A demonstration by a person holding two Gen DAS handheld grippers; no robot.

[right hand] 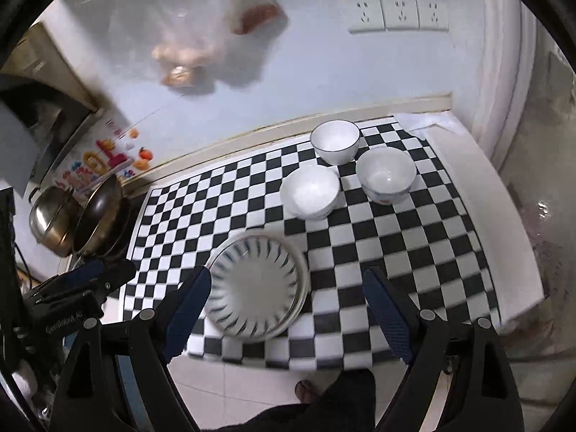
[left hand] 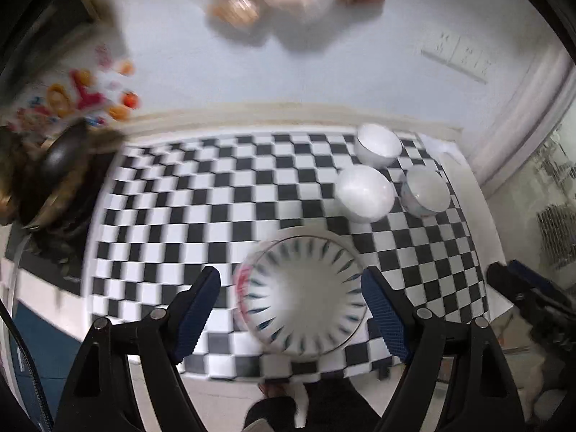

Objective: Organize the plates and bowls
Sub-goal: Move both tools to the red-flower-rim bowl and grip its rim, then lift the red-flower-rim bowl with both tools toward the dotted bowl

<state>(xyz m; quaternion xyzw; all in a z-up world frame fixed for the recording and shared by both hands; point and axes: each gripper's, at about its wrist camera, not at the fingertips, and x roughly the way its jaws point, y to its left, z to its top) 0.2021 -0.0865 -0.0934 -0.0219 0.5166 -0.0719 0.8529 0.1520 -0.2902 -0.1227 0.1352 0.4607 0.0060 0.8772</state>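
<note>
Stood mouth-up on the checkered cloth point(right hand: 414, 252), near its front edge: a round plate point(right hand: 257, 288) with dark radial strokes, no long axis to speak of, rim level. Behind it and to the right, three bowls, all upright with openings facing up: a white bowl point(right hand: 310, 191) nearest the plate, a dark-rimmed bowl point(right hand: 335, 141) toward the wall, a patterned bowl point(right hand: 386, 178) just beside both, apart or touching impossible to tell. Hovered over the plate with jaws spread wide and nothing between the pads: left gripper point(left hand: 291, 311), plate seen between its fingers but no contact visible. Likewise spread and empty: right gripper point(right hand: 286, 311), plate under its left finger, cloth under the other. Off the cloth's left end, a pan point(right hand: 99, 212) and steel pot point(right hand: 50, 221); on the wall, sockets point(right hand: 399, 14).
</note>
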